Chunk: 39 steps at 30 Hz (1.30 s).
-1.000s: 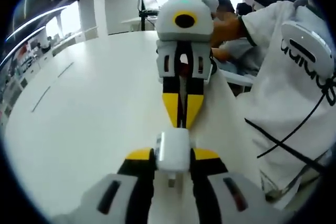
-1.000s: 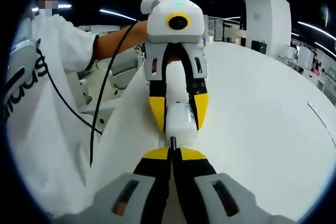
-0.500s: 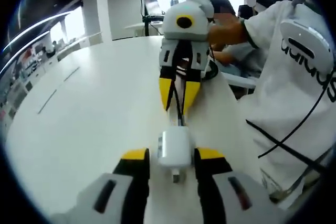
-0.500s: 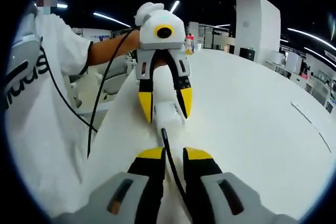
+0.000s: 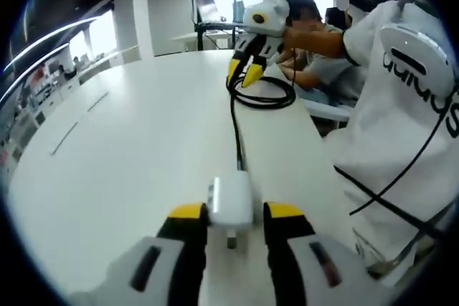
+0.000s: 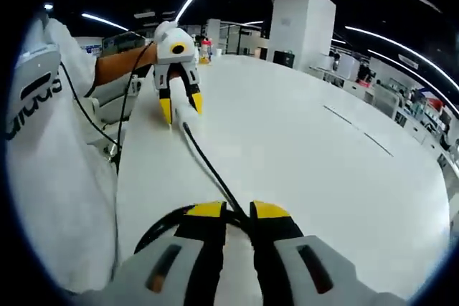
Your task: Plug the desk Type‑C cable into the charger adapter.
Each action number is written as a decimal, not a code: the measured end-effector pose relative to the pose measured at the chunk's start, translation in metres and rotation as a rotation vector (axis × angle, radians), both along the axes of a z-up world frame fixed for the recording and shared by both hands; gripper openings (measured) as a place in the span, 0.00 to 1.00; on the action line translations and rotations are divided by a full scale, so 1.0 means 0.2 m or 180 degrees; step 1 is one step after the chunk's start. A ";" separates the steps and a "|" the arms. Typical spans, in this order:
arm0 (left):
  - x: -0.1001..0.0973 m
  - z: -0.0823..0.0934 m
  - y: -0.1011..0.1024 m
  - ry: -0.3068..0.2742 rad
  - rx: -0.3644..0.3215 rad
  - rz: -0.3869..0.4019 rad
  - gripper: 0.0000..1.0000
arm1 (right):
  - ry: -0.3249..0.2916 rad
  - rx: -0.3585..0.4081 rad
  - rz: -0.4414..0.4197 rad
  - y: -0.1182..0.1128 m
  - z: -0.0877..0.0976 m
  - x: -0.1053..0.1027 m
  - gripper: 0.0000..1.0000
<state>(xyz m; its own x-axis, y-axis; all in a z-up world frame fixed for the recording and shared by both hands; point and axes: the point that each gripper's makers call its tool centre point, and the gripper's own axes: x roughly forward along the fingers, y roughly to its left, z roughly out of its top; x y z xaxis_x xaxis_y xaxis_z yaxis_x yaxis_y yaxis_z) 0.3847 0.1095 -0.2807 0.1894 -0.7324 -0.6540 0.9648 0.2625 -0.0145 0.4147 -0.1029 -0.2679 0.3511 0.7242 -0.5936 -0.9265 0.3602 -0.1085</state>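
The white charger adapter point(image 5: 231, 204) sits between the yellow-tipped jaws of my left gripper point(image 5: 235, 211), which is shut on it just above the white table point(image 5: 136, 148). The black Type-C cable point(image 5: 234, 123) is plugged into the adapter's far end and runs back to a loose coil point(image 5: 262, 95). My right gripper point(image 5: 244, 75) hovers over that coil, far from the adapter, jaws parted. In the right gripper view, the cable point(image 6: 208, 166) stretches from the far left gripper point(image 6: 181, 105) and adapter point(image 6: 182, 114) down between my open right gripper point(image 6: 238, 210) tips.
A person in a white shirt point(image 5: 401, 105) stands along the table's right edge, with thin black wires hanging across the shirt. The table edge point(image 5: 315, 141) runs close beside the adapter. Wide bare tabletop point(image 6: 315, 170) lies on the other side. Another person point(image 5: 315, 23) sits behind.
My right gripper has let go of the plug, opened and drawn far back along the cable to the coil. The cable stays in the adapter, and the left gripper has hardly moved.
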 end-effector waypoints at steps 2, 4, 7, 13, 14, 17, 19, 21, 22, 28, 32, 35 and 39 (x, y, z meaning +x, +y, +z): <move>0.00 0.00 0.00 0.0001 -0.0007 0.0009 0.30 | -0.0026 -0.0044 -0.0097 -0.08 -0.01 0.00 0.12; 0.01 0.00 0.00 0.0000 -0.0017 0.0021 0.30 | -0.0007 -0.0037 -0.0241 -0.16 -0.01 0.01 0.12; 0.01 0.00 -0.01 -0.0007 -0.0026 0.0036 0.30 | 0.0009 -0.0063 -0.0386 -0.27 -0.03 0.00 0.12; 0.01 -0.01 0.00 -0.0004 -0.0014 0.0053 0.30 | 0.0012 -0.0056 -0.0571 -0.38 -0.03 -0.01 0.12; 0.01 -0.01 0.00 -0.0003 -0.0012 0.0055 0.30 | 0.0012 -0.0055 -0.0575 -0.38 -0.03 -0.01 0.12; 0.01 -0.01 0.00 -0.0003 -0.0006 0.0059 0.30 | 0.0014 -0.0041 -0.0658 -0.42 -0.03 -0.01 0.12; 0.01 -0.01 0.00 -0.0002 -0.0006 0.0060 0.30 | 0.0019 -0.0046 -0.0674 -0.43 -0.04 -0.01 0.12; 0.01 -0.01 0.00 0.0000 -0.0006 0.0060 0.30 | 0.0030 -0.0048 -0.0713 -0.44 -0.04 -0.01 0.12; 0.01 -0.01 0.00 -0.0001 -0.0006 0.0061 0.30 | 0.0032 -0.0048 -0.0713 -0.44 -0.04 -0.01 0.12; 0.01 -0.01 -0.01 -0.0003 -0.0009 0.0057 0.30 | 0.0067 -0.0053 -0.0752 -0.45 -0.06 0.00 0.12; 0.02 -0.01 -0.01 0.0002 -0.0028 0.0060 0.30 | 0.0092 -0.0062 -0.0787 -0.45 -0.08 0.00 0.12; 0.02 -0.01 -0.01 -0.0001 -0.0032 0.0062 0.29 | 0.0117 -0.0087 -0.0782 -0.45 -0.09 -0.01 0.05; 0.02 -0.01 -0.02 0.0000 -0.0039 0.0074 0.26 | 0.0154 -0.0081 -0.0804 -0.45 -0.10 -0.01 0.05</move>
